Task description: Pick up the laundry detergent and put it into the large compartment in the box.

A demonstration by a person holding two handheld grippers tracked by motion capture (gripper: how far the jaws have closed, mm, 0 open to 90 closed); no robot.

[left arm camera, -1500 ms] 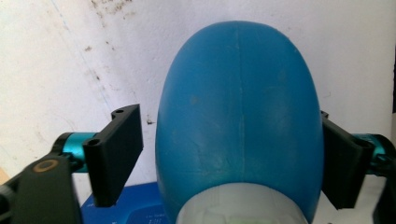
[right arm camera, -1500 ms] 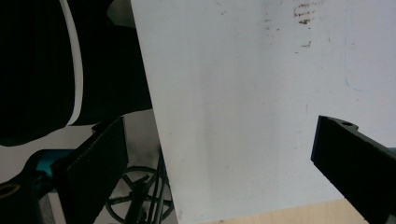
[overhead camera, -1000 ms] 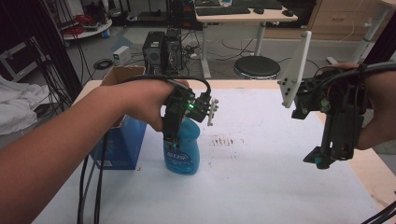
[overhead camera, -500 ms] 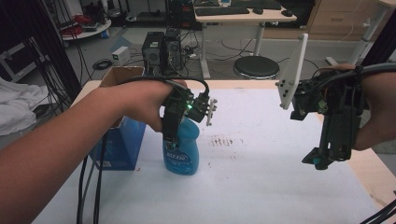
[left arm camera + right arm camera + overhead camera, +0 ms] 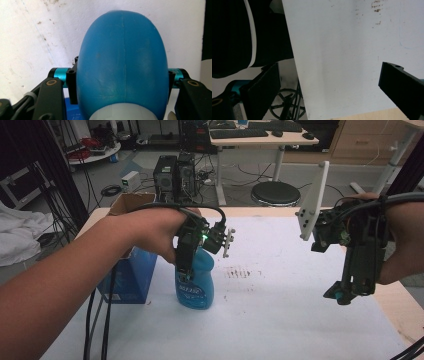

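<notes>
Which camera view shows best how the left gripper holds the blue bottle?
The left gripper view: both black jaws press the sides of the blue bottle. The high view shows the left gripper over the upright bottle, hiding the contact. The right gripper view looks at the white table.

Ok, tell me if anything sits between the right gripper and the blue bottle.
Nothing visible does: bare white tabletop lies between the open right gripper and the blue bottle, which the left gripper clamps.

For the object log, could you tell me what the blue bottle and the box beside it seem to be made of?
Blue bottle: apparently moulded plastic, with a smooth, faintly glossy skin and a seam line running down its body in the left gripper view. Box: probably cardboard, with raw brown flaps at the open top and blue printed sides.
</notes>
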